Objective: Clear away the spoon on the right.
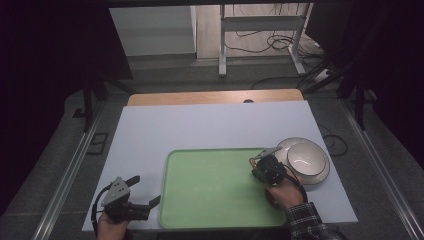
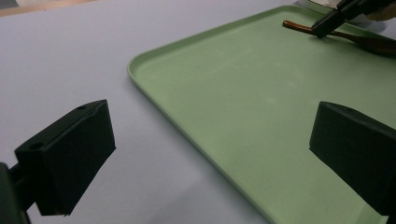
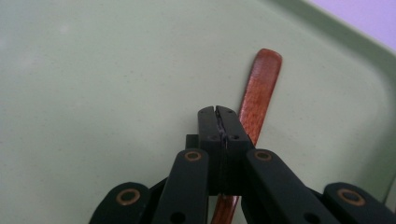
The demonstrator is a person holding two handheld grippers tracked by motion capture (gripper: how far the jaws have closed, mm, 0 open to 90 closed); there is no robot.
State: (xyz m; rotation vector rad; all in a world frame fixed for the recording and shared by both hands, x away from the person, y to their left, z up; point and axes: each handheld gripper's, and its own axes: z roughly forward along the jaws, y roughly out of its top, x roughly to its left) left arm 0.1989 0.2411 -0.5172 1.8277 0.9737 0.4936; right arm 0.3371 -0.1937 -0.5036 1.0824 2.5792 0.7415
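A brown wooden spoon (image 3: 259,88) is being handled over the far right part of the green tray (image 1: 200,220). In the right gripper view, the right gripper (image 3: 218,114) is seen with its 2 jaws pressed fully together, and the spoon's flat handle is passing just beside and beneath the tips. Whether the handle is being pinched at its edge or merely touched cannot be told from that view. In the left gripper view, the same spoon (image 2: 345,37) is lying low across the tray's far corner, with the right gripper's tips (image 2: 327,23) set on its handle.

The left gripper (image 1: 131,197) is being held near the table's front left corner, off the tray, with its jaws standing wide and nothing between them.

2 stacked dishes, a plate (image 1: 320,175) and a bowl (image 1: 305,157), are sitting on the white table (image 1: 200,125) just beside the tray's right edge.

As a judgement, the work is being read as early: the spoon is being placed on or taken from the tray, the tray is otherwise bare, and the dishes are being left untouched outside it.
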